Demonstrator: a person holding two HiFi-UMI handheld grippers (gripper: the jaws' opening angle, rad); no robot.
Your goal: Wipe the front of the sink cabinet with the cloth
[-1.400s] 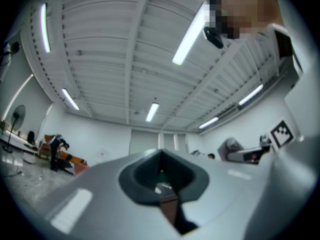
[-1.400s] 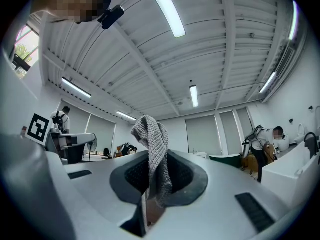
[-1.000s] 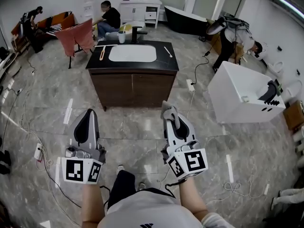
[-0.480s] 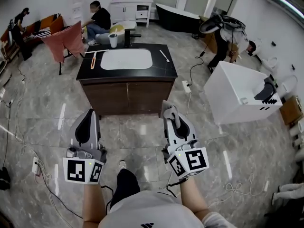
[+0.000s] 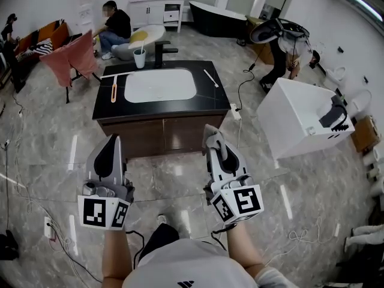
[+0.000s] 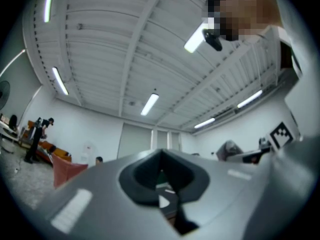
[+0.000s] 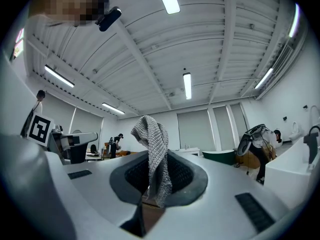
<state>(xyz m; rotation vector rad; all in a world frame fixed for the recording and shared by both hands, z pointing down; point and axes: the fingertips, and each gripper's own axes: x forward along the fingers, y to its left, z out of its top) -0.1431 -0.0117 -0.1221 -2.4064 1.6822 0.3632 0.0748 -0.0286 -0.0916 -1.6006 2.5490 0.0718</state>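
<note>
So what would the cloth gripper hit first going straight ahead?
The right gripper, shut on the cloth, would probably meet the sink cabinet front near its right end, though depth is unclear.

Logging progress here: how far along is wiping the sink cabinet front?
Done: the cloth is clamped in the right tongs. In hand: it is held short of the cabinet front, not touching. Left: all the wiping. The left tongs are shut, empty.

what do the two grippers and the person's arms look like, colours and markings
The left gripper and right gripper match: pale grey, tapering wedge-shaped bodies with black padded insets toward the tips. Each ends at the rear in a white cube printed with black square markers. The forearms are bare below a light grey shirt.
</note>
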